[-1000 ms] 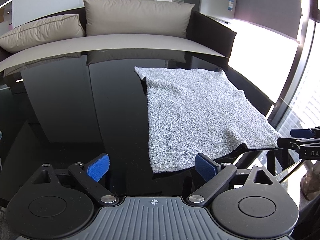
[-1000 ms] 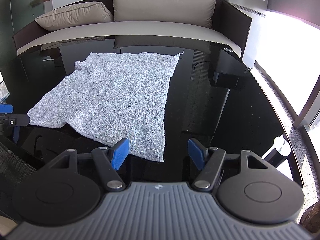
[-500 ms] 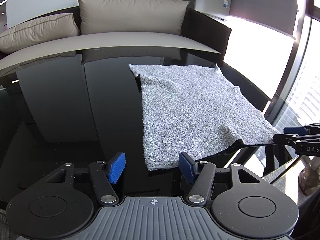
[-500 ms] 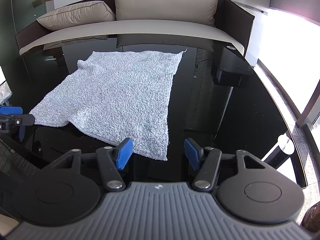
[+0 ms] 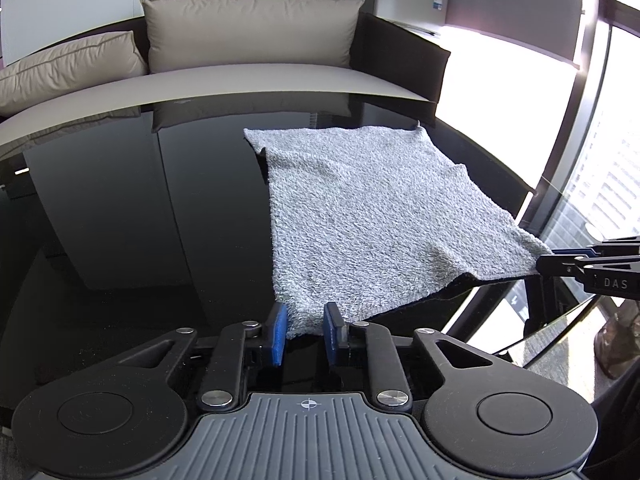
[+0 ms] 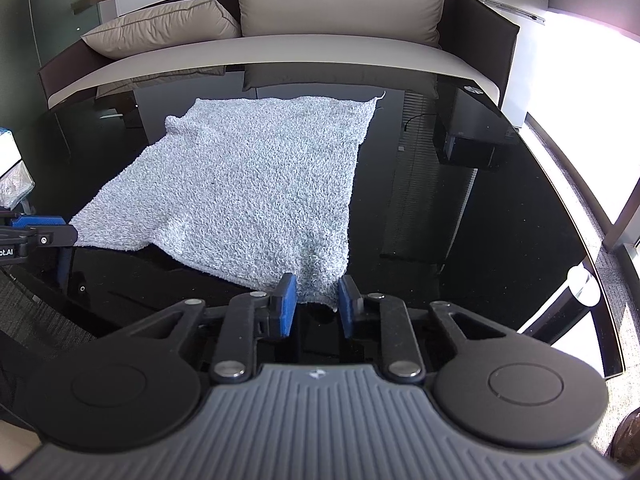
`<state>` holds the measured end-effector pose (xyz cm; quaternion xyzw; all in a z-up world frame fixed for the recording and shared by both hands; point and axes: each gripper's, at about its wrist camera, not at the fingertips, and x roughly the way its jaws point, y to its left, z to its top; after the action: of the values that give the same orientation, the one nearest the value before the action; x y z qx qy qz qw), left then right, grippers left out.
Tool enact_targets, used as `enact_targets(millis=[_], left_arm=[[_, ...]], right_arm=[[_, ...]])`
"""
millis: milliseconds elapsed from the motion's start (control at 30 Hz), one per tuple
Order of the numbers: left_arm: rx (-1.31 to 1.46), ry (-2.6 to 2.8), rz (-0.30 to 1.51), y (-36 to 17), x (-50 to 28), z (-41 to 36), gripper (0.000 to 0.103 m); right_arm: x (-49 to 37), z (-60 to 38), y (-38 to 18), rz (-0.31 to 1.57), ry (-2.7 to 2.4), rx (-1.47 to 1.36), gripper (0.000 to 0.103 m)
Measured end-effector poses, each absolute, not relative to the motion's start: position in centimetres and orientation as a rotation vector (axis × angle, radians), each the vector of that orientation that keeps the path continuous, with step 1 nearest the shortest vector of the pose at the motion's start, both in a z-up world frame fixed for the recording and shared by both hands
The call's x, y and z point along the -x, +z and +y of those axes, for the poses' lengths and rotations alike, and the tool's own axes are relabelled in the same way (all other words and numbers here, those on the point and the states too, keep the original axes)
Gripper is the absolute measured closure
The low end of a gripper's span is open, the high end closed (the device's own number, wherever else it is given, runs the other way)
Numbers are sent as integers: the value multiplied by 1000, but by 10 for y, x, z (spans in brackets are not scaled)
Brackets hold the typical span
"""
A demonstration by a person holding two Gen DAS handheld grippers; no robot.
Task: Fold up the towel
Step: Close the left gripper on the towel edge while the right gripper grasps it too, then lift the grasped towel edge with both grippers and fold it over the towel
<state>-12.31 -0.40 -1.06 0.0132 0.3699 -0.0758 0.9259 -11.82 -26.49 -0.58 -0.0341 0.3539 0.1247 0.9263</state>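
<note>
A grey terry towel (image 5: 368, 216) lies spread on the glossy black table (image 5: 140, 216); it also shows in the right wrist view (image 6: 256, 188). My left gripper (image 5: 305, 330) has its blue pads around the towel's near left corner, jaws narrowed but with a gap still showing. My right gripper (image 6: 317, 306) has its pads around the near right corner in the same way. Each gripper shows at the edge of the other's view, the right one (image 5: 576, 262) and the left one (image 6: 44, 234), at the lifted corners.
A sofa with beige cushions (image 5: 248, 28) stands beyond the table's far edge. A bright window (image 5: 600, 160) is on the right. A black box (image 6: 472, 148) shows through or reflected in the table at the right. A white packet (image 6: 12, 176) lies at the far left.
Both grippers have moved forward onto the towel's near corners and their jaws have narrowed around them. The near edge of the towel is slightly lifted.
</note>
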Motion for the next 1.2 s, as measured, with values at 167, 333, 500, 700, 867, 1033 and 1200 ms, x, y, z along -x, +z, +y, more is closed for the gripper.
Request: enact_targets(millis=[167,333,500,700,867,1033,1200], left_arm=[[-13,-160,760,-11,122,-2,97],[-12,-160,751,-10,123,-2,98],[-5,-154,727,-4,125,-1,99],[16,-147,706,4,134,0,99],[31,-143,690,9,138,2,99],[32,-134,651,19,139,3,99],[38,-121,618,30,129,5,99]], right_arm=[[118,-264,-6,728,269,71,94],[119,-264,-5,722,266,72,98],[122,-265,1,693,265,70,98],[128,-266,11,664,282,57,98],[131,-267,16,651,289,53,98],[131,-270,25,629,300,34,98],[128,-269,38,594,306,29,98]])
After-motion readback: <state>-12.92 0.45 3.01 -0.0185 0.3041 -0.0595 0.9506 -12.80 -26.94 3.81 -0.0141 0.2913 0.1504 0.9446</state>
